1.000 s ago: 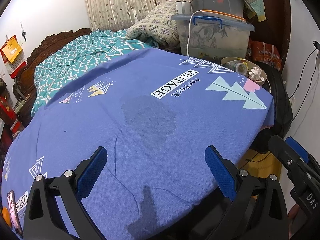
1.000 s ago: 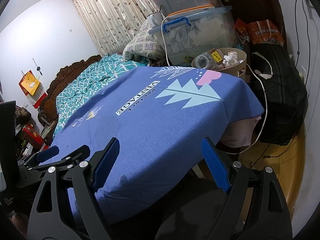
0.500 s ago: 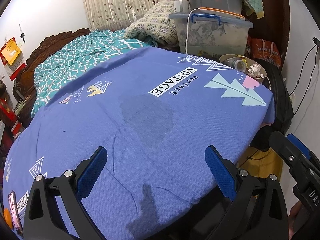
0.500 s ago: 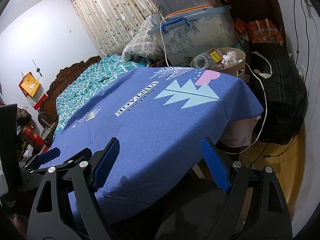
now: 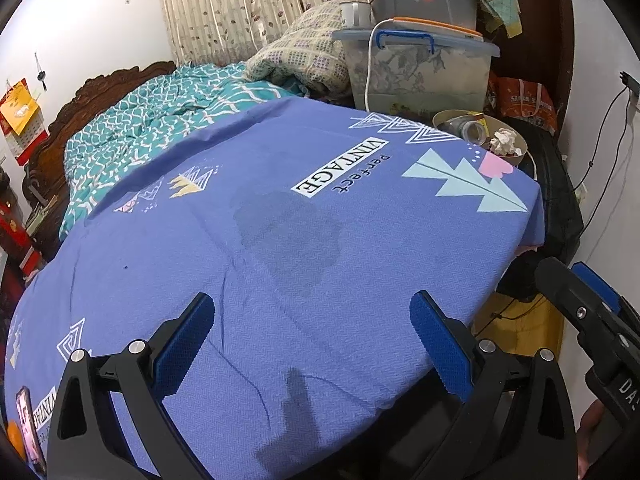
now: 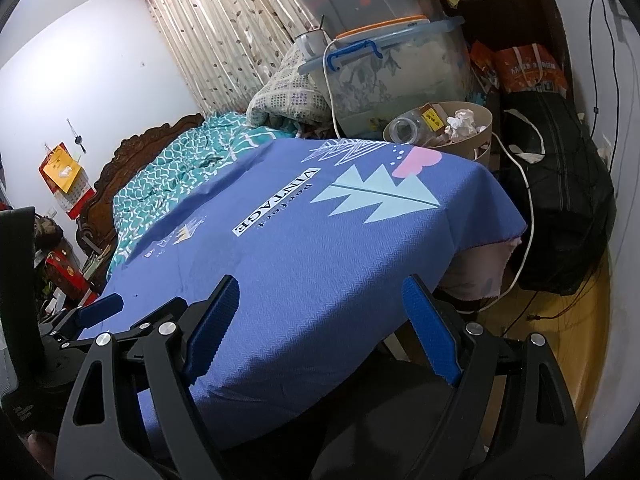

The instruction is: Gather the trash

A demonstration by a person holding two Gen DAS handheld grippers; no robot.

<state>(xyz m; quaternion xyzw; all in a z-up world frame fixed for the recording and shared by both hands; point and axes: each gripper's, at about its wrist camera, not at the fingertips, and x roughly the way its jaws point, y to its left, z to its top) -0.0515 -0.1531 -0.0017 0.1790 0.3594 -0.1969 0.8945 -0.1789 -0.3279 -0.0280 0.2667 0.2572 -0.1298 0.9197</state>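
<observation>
Both hand-held grippers, left point(image 5: 312, 336) and right point(image 6: 322, 328), hover wide and empty over the blue-clothed surface point(image 5: 280, 280), while the trash (light crumpled paper point(image 6: 460, 124), best pinched mid-wad) sits in the far bin point(image 6: 478, 144).

Room, bedroom type. Walls point(image 6: 100, 80) plain white, evenly lit. Beige curtain with small leaf print point(image 5: 240, 12) hung full-height at the far wall. Carved dark wooden headboard point(image 5: 100, 96) stood against the left wall, beside a red and yellow wall calendar point(image 5: 18, 116). Bed carried a teal quilt with white lattice pattern point(image 5: 148, 128) and a folded checked cream blanket point(image 5: 304, 56). Blue patterned bedsheet printed "VINTAGE" point(image 5: 320, 264) covered the near surface to its right corner. Stacked clear plastic storage boxes with blue handles point(image 6: 400, 72) stood beyond its far edge. Floor of yellow-brown boards point(image 6: 560, 340) at right, with a black mesh bag point(image 6: 560, 208) on it.
</observation>
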